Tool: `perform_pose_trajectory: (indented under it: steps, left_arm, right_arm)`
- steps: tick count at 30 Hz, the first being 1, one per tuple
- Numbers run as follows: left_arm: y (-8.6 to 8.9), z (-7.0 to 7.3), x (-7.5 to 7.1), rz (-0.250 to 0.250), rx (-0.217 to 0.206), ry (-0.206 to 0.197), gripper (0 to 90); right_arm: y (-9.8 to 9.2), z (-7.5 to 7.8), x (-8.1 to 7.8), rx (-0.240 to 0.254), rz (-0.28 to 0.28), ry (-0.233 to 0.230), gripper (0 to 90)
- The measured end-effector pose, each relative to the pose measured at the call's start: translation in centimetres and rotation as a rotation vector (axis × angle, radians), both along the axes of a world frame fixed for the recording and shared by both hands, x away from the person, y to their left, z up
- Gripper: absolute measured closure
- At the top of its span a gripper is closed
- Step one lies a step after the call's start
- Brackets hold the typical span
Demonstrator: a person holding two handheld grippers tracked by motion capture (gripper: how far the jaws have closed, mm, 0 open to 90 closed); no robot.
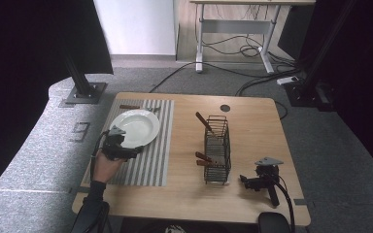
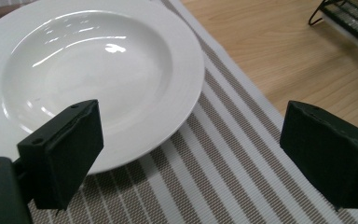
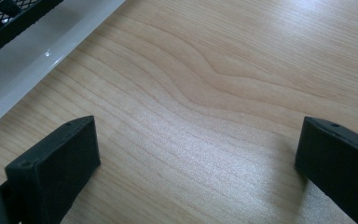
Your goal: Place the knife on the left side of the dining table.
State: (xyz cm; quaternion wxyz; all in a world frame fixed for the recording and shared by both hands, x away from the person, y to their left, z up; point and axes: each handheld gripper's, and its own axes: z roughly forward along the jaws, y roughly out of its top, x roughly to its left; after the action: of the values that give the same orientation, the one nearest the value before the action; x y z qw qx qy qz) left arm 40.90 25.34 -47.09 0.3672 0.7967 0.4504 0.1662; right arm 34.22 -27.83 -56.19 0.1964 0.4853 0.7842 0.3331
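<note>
We held the left gripper over the near rim of the plate, with its jaws spread wide and nothing between them. In the left gripper view, the gripper had 1 jaw above the plate rim and the other above the striped mat, close to the mat's right edge. The plate lay on the far half of the mat, near the table's far left corner, tight against the mat's left edge. A wooden-handled utensil lay at the mat's far edge, just beyond the plate.

Our right gripper rested on the table near its near right corner, with no hand on it, its jaws released and pointing left toward the wire basket. In the right gripper view, the gripper had bare wood between its jaws, and the basket sat on a pale tray at the upper left, apart from the jaws.

The basket stood in the middle of the table, right of the mat and well apart from the plate. 3 wooden handles stuck out of it: 1 at the far end, tilted up, and 2 low on the left side near the near end.
</note>
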Motion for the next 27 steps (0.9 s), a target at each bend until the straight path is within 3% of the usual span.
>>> perform_pose_trajectory:
  steps: [6,19,27]
  left_arm:
    - [-1.1,1.0,0.4,-0.012,-0.042,0.0,5.8]
    - [-3.6,3.0,1.3,-0.058,-0.036,-0.02,6.9]
    - [-5.4,4.5,1.9,-0.073,-0.058,-0.02,6.8]
  right_arm:
    - [0.0,0.0,0.0,0.0,0.0,0.0,0.0]
    - [0.0,0.0,0.0,0.0,0.0,0.0,0.0]
    - [0.0,0.0,0.0,0.001,-0.002,0.0,0.0]
